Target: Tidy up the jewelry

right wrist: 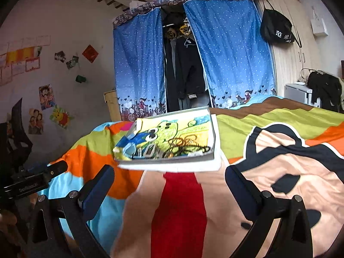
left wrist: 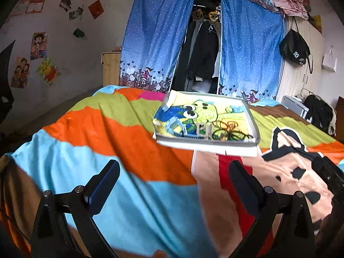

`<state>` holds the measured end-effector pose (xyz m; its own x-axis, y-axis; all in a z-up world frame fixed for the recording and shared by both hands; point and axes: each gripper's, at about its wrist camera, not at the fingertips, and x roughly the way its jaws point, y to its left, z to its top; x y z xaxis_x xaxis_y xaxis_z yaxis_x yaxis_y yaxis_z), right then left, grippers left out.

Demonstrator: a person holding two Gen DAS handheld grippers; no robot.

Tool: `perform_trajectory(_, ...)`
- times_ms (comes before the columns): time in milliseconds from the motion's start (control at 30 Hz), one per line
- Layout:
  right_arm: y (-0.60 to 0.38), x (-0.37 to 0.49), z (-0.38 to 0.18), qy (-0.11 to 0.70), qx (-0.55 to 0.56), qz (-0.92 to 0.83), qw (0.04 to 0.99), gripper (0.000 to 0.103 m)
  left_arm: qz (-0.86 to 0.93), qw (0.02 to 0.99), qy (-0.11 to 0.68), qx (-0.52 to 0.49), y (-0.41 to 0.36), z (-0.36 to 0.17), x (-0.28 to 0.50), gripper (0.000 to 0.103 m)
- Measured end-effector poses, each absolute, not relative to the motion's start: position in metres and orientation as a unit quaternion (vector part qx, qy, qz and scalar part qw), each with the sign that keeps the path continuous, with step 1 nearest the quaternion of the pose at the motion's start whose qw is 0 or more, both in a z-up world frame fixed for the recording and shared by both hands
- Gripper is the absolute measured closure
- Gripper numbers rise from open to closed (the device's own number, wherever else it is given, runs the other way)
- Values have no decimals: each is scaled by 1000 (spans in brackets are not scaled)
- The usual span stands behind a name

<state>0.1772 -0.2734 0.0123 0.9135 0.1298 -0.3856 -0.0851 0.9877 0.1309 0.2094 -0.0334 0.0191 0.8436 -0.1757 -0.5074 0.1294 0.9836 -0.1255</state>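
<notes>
1. Left wrist view: your left gripper (left wrist: 174, 178) has its jaws spread wide with nothing between them, only the striped blanket (left wrist: 96, 129) underneath.
2. Ahead of it, a shallow white tray (left wrist: 251, 116) sits on the blanket, lined with a yellow-green cartoon towel (left wrist: 206, 111). Along the tray's near edge lie a tangle of dark cords or chains (left wrist: 230, 131), a pale blue piece (left wrist: 174, 126) and a small clear stand (left wrist: 203, 131); motion blur hides finer detail.
3. Right wrist view: your right gripper (right wrist: 169, 178) is equally wide and empty, over the blanket's large cartoon face print (right wrist: 286, 172). The tray is just beyond the fingertips, slightly left of centre.
4. At that view's left edge you can see the other gripper's body, bearing small white lettering too blurred to read.
5. Writing: the black drawstring bag (right wrist: 276, 31) hanging on the wardrobe door carries white Chinese characters, partly legible. A red diamond paper (right wrist: 90, 53) on the wall shows a mark you cannot make out.
6. Behind the bed hangs a blue dotted curtain (right wrist: 139, 64), parted over dark clothes.
</notes>
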Motion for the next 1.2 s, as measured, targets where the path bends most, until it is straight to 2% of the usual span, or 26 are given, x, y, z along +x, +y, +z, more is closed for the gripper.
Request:
perform_trajectory(267,-275,159,-4,204,55,46,976,0,-65,958,279,-34,-31,0,181,4)
perform_trajectory(1200,-273,158,-14,219,59,57,972,0,-65,955,288,-42,-25,-8,184,4)
